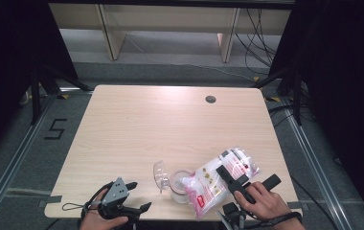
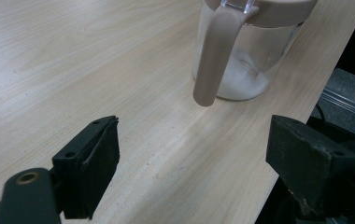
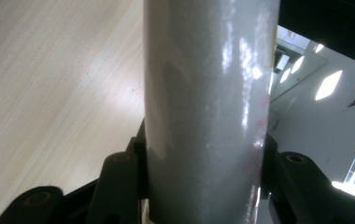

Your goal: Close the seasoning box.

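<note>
The bag point(image 1: 221, 177), clear plastic with white grains and a red-and-white label, is clamped between the jaws of the right gripper point(image 1: 232, 178), whose pads press on both its sides. It is tilted with its lower end over the mouth of the jar point(image 1: 180, 186), a clear container with a pinkish rim near the front edge of the table point(image 1: 170, 120). Some white powder lies on the jar's bottom. The jar's lid point(image 1: 160, 173) stands flipped open just left of the jar, probably hinged to it. Left of the jar, well apart, the left gripper point(image 1: 134, 196) rests with its jaws wide and nothing between them.
</note>
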`<control>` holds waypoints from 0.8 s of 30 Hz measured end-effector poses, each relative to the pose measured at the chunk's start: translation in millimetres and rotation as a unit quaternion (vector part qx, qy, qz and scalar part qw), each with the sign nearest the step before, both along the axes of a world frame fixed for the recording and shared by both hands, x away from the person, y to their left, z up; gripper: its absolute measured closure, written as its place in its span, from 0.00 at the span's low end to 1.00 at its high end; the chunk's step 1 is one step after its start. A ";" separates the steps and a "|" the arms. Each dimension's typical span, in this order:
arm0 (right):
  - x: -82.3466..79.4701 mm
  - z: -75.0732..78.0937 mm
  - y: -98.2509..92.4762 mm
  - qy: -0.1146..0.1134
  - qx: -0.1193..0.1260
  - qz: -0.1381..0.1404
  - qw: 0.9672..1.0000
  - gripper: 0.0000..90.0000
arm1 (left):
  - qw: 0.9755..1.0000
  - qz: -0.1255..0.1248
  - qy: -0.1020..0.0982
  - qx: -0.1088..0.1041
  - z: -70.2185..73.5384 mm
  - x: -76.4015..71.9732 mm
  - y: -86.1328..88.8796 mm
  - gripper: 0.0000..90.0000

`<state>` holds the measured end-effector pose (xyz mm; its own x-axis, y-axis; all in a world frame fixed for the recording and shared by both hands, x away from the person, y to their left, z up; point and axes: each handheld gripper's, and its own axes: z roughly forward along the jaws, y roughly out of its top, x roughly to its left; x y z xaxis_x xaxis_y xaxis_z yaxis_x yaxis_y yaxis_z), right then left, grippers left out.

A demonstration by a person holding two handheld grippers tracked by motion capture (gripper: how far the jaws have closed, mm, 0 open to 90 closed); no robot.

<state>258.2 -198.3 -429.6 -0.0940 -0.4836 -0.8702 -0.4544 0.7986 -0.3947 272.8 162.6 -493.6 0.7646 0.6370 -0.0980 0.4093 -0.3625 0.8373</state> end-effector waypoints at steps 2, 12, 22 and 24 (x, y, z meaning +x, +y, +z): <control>0.1 -0.1 0.3 -0.001 -0.001 0.000 1.000 0.65 | 1.000 0.000 0.000 0.000 0.0 -0.1 -0.1 0.19; 0.2 -0.7 0.6 0.000 0.000 -0.001 1.000 0.66 | 1.000 -0.003 -0.004 -0.001 -0.5 0.6 -0.5 0.19; 0.2 -0.1 1.3 -0.001 -0.004 0.002 1.000 0.66 | 1.000 -0.003 -0.001 -0.001 0.6 -0.1 -0.1 0.19; 0.2 0.0 1.3 -0.001 -0.004 0.002 1.000 0.66 | 1.000 -0.001 -0.002 -0.002 0.7 -0.2 0.0 0.19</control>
